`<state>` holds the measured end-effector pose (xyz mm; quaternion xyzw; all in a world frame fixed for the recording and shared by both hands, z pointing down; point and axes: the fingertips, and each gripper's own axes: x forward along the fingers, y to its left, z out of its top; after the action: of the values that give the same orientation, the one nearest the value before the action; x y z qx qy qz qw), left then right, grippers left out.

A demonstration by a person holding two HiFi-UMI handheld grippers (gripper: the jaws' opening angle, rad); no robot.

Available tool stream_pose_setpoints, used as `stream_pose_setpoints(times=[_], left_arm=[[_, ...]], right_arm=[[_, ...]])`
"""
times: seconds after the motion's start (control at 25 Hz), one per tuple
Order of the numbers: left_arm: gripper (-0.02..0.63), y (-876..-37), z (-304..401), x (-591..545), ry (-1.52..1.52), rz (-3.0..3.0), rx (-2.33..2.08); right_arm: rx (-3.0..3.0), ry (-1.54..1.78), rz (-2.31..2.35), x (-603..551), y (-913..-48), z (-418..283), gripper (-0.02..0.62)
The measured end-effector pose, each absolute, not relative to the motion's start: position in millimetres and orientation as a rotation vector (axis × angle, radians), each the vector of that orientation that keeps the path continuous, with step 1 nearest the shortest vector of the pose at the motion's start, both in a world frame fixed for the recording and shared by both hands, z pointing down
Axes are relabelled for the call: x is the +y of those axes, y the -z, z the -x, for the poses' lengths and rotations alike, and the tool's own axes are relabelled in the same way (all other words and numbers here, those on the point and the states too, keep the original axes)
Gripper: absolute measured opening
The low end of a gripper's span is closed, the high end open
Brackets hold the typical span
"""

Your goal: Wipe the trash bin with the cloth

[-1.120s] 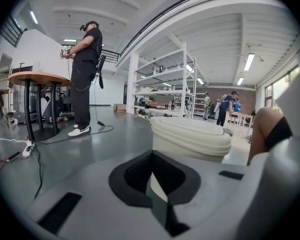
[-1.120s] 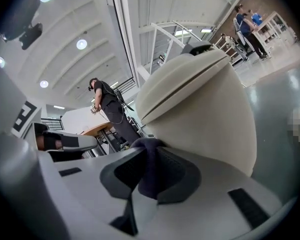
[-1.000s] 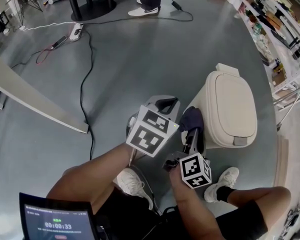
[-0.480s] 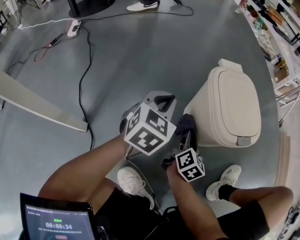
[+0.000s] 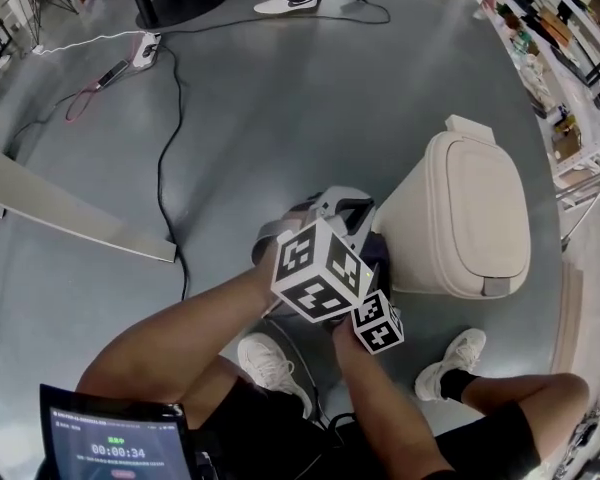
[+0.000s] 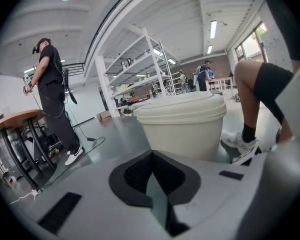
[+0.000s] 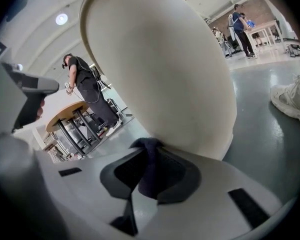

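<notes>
The cream trash bin (image 5: 470,218) stands with its lid shut on the grey floor (image 5: 280,98), at the right of the scene. Just left of it hangs the left gripper (image 6: 151,176), fingers pressed together on nothing. Nearer, the right gripper (image 7: 149,179) is clamped on the dark cloth (image 7: 146,146). The cloth seems to touch the bin's left wall, though from above the marker cubes (image 5: 320,268) hide that spot.

The right gripper (image 7: 150,148) clamps a dark cloth (image 7: 147,176), its top touching the cream trash bin's (image 7: 160,69) curved side.
</notes>
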<state>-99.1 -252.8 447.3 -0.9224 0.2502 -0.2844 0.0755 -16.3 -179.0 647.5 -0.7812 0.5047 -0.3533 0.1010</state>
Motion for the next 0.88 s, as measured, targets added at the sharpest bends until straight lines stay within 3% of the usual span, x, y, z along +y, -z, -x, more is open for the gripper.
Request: stream_pose_setpoints(times=[0.44, 0.88], left_arm=[[0.002, -457.9, 107.3, -242.1, 0.91, 2.871, 0.726], [0.002, -443.8, 135.9, -278.2, 0.832, 2.943, 0.966]], right_arm=[[1.611, 1.092, 2.299, -180.0, -661.5, 34.4, 0.064], [1.719, 0.697, 2.052, -225.7, -506.5, 58.7, 0.064]])
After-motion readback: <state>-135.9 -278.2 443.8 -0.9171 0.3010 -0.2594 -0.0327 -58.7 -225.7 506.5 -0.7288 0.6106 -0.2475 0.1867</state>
